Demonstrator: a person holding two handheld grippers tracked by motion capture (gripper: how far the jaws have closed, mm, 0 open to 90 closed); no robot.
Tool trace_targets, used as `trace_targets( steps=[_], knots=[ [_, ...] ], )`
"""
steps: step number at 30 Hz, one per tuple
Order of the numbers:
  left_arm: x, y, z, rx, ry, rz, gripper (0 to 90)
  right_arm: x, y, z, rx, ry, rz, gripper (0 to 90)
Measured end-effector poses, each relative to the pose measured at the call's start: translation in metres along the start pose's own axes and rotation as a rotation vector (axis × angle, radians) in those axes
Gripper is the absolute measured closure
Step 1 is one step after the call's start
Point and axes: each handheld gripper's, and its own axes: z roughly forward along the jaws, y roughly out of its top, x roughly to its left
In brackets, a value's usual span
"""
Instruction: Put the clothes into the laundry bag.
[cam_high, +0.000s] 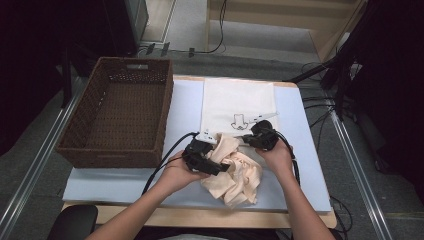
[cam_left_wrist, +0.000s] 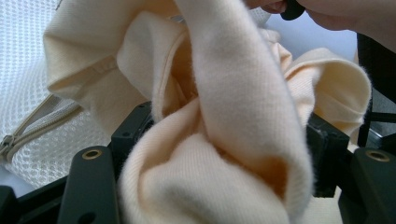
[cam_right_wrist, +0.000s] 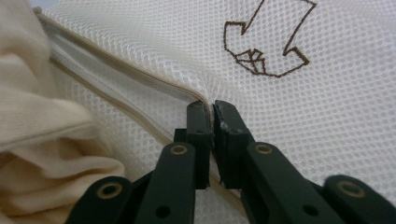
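From the high view, the cream garment (cam_high: 234, 172) lies bunched on the surface (cam_high: 120, 182) right at the near edge of the white mesh laundry bag (cam_high: 237, 102), which stretches away from the person with its long side running front to back. The left gripper (cam_high: 220, 167) sits on the garment's left flank, the right gripper (cam_high: 248, 137) just beyond the garment at the bag's near edge. A brown wicker basket (cam_high: 117, 117) stands off to the left, well apart from the action.

Over to the left gripper view: a thick fold of the cream garment (cam_left_wrist: 233, 140) sits between the jaws, which stand wide with their pads against the cloth on both sides, so it looks gripped. Behind the cloth, up and to the left, there's the mesh bag (cam_left_wrist: 28, 93) with its zip line (cam_left_wrist: 37, 123). So the bag's mouth lies just ahead of this bundle.

Now the right gripper view: the jaws are pinched fully together on the zip edge (cam_right_wrist: 140, 79) of the mesh bag (cam_right_wrist: 327, 116), right where the beige tape rises into a ridge. The garment (cam_right_wrist: 42, 140) is heaped to the left of them, touching the opening's side.

My read: the next move turns on the right lifting that lip so the left, nearer the garment, can push its fold forward into the mouth.
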Motion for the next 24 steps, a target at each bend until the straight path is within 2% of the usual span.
trace_targets(
  steps=[1, 5, 7, 8, 12, 19, 21, 24],
  knots=[
    [0.0, 0.0, 0.0, -0.004, -0.003, -0.002, 33.1, -0.001, 0.003, -0.002, -0.003, 0.003, 0.011, 88.5],
    [-0.002, 0.0, -0.001, -0.005, 0.001, 0.006, 33.2, -0.002, 0.009, -0.01, -0.019, -0.006, -0.003, 88.5],
    [-0.002, 0.0, -0.002, -0.019, -0.001, 0.005, 33.2, -0.003, 0.012, -0.017, -0.041, -0.005, -0.004, 88.4],
    [-0.002, 0.001, -0.003, -0.02, 0.0, 0.007, 33.3, -0.003, 0.014, -0.026, -0.067, -0.01, 0.001, 88.5],
    [-0.003, 0.002, -0.004, -0.03, 0.004, 0.014, 34.5, -0.004, 0.016, -0.038, -0.112, -0.007, 0.011, 88.4],
    [-0.004, 0.003, -0.002, -0.046, -0.004, 0.042, 47.2, 0.001, 0.021, -0.048, -0.14, -0.011, 0.01, 88.3],
    [-0.004, 0.003, -0.001, -0.045, -0.013, 0.043, 50.5, 0.004, 0.023, -0.055, -0.176, -0.017, 0.009, 88.3],
    [-0.004, 0.003, 0.001, -0.056, -0.029, 0.039, 53.7, 0.005, 0.025, -0.062, -0.202, -0.023, 0.012, 88.3]
  ],
)
